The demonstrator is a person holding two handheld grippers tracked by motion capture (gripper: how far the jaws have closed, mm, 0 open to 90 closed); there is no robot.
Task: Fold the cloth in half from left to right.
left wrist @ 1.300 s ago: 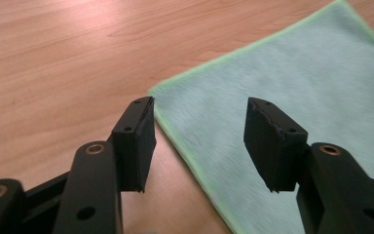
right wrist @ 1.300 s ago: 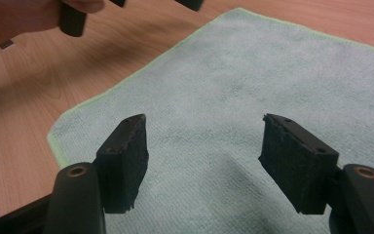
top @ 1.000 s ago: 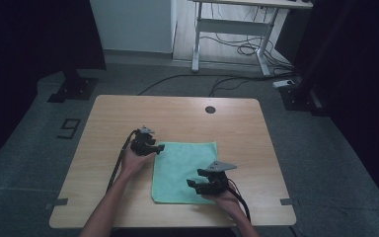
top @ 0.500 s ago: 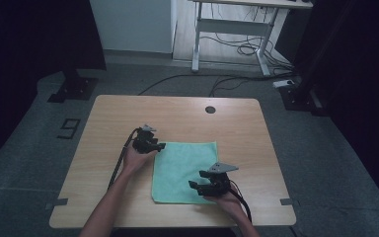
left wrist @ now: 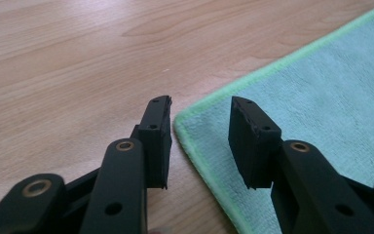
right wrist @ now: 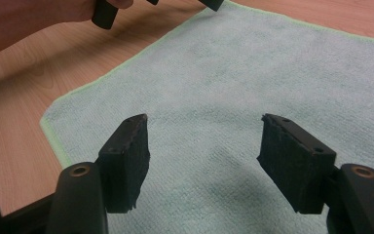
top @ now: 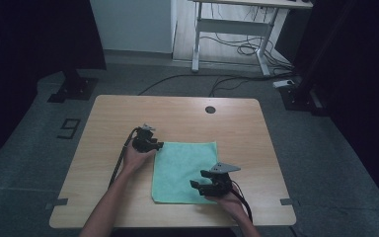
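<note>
A light green towel [top: 185,165] lies flat on the wooden table [top: 187,121]. My left gripper [top: 159,145] sits at the towel's far left corner. In the left gripper view its jaws [left wrist: 200,113] straddle that corner, one on bare wood and one over the towel [left wrist: 321,92]. They have just been closing, and a gap still shows on both sides of the hem, so the gripper is open. My right gripper [top: 196,184] rests low over the towel's near right part. Its jaws [right wrist: 204,131] stand wide open with only flat towel [right wrist: 233,73] between them.
A dark round hole [top: 210,109] sits near the table's far edge. Each gripper trails a black cable [top: 121,163] toward the near edge. Bare wood surrounds the towel on all sides. Beyond the table stand desk legs and floor cables [top: 237,49].
My left gripper has edged slightly toward the towel's corner. The right gripper has held still.
</note>
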